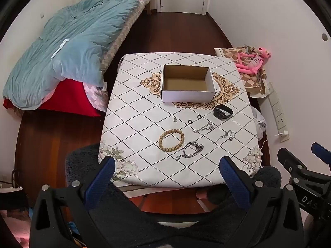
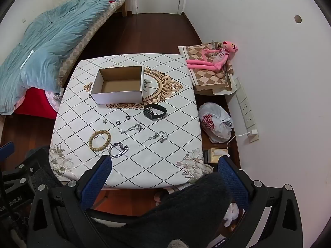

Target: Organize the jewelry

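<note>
An empty white cardboard box (image 1: 187, 83) (image 2: 118, 85) stands at the middle of the patterned table (image 1: 140, 111) (image 2: 178, 124). In front of it lie a black wristband (image 1: 223, 112) (image 2: 155, 111), two small black rings (image 1: 194, 119) (image 2: 123, 120), a wooden bead bracelet (image 1: 171, 140) (image 2: 100, 137), a silver chain bracelet (image 1: 191, 149) (image 2: 118, 149) and two thin silver necklaces (image 1: 203, 128) (image 2: 156, 137). My left gripper (image 1: 167, 165) is open and empty, held back above the table's near edge. My right gripper (image 2: 165, 164) is open and empty there too.
A bed with a blue duvet (image 1: 68, 47) lies left of the table. A pink plush toy (image 2: 215, 59) sits on a checked cloth at the right. A white plastic bag (image 2: 216, 124) and wall sockets (image 2: 246, 107) are on the right by the wall.
</note>
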The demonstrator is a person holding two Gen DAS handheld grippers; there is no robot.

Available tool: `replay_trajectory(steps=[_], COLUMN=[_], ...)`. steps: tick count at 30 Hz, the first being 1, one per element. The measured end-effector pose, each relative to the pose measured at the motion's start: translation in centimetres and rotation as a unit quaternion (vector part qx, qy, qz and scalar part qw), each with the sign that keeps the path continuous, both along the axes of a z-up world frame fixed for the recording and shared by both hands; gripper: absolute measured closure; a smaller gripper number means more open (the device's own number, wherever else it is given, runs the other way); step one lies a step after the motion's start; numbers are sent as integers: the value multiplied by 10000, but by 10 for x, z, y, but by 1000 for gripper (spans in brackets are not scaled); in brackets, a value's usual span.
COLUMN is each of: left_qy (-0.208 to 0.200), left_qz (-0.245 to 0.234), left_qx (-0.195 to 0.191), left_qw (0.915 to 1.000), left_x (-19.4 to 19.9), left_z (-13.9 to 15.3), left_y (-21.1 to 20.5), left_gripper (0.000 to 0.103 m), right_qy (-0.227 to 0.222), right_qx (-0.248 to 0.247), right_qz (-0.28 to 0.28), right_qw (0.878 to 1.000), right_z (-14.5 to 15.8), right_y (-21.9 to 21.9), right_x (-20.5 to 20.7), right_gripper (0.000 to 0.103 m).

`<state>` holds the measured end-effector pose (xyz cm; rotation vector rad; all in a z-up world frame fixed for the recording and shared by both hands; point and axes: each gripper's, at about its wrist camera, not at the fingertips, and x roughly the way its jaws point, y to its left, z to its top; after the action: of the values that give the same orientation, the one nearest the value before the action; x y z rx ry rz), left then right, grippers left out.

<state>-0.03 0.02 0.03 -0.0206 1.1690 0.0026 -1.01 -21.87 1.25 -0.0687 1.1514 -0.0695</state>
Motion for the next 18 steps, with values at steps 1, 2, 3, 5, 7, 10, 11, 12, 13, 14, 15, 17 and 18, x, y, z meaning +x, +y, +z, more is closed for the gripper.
replay_trajectory(steps=[1, 2, 3, 5, 7, 10, 11, 12, 13, 14, 15, 17, 18], left_qy=[10, 2, -8, -7, -14, -27, -33, -32, -34, -33, -47, -46, -48], left_qz=[-1, -2, -5, -13, -23, -35, -38, -41, -36, -36, -37, -31, -32], left_qx=[10, 6, 6, 19, 22, 21, 20, 17, 25, 24, 30, 42, 50], left_qw=[10000, 10000, 10000, 10000, 10000, 10000, 10000, 10000, 10000, 10000, 10000, 10000, 10000], left_x=[0, 0, 0, 0, 0, -1, -1, -1, -1, -1, -1, -1, -1], left_z=[0, 0, 0, -1, -1, 8, 9, 10, 11, 12, 11, 11, 11], left_y=[0, 0, 0, 0, 0, 2, 2, 3, 1, 1, 0, -1, -1], left_gripper=[0, 0, 0, 0, 0, 0, 0, 0, 0, 0, 0, 0, 0], right_qy=[21, 16, 12, 4, -12, -25, -33, -36, -41, -42, -43, -49, -49], right_qx=[-6, -10, -11, -21, -4, -3, -11, -16, -24, -21, -26, -32, -26], right_qz=[-6, -7, -11, -10, -19, -19, -14, -13, -18, -20, -23, -15, -18], right_qw=[10000, 10000, 10000, 10000, 10000, 10000, 10000, 10000, 10000, 10000, 10000, 10000, 10000], right_z=[-1, -1, -1, 1, 1, 4, 3, 4, 4, 4, 4, 5, 6], right_y=[0, 0, 0, 0, -1, -2, -2, -2, -1, -2, -1, -1, -1], right_x=[0, 0, 0, 2, 2, -1, -2, -2, -2, -2, -2, -2, -2], right_gripper=[0, 0, 0, 0, 0, 0, 0, 0, 0, 0, 0, 0, 0])
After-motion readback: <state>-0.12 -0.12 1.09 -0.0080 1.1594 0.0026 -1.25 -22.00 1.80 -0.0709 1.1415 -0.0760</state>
